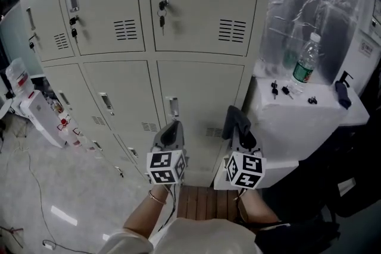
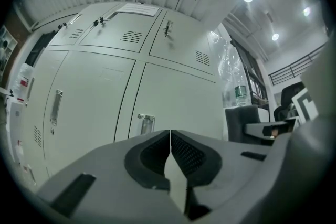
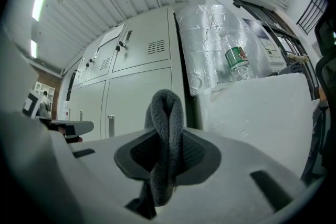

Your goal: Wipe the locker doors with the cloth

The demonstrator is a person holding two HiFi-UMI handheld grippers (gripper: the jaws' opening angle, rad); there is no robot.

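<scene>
Beige metal lockers [image 1: 196,21] stand in front of me, with handles and keys in the upper doors. My right gripper [image 1: 239,129] is shut on a folded dark grey cloth [image 3: 166,128], which sticks up between its jaws; the cloth [image 1: 236,121] hangs a short way in front of a lower locker door [image 1: 199,104] without touching it. My left gripper [image 1: 171,131] is shut with nothing in it, held low before the same lower door near its handle [image 1: 172,106]. The lockers [image 2: 131,81] fill the left gripper view.
A white foam box [image 1: 297,110] stands right of the lockers, bearing a plastic water bottle [image 1: 305,65], some keys [image 1: 280,89] and a dark pump bottle [image 1: 343,92]. Plastic-wrapped silver material [image 1: 315,3] rises behind it. A white device [image 1: 41,116] sits on the floor at the left.
</scene>
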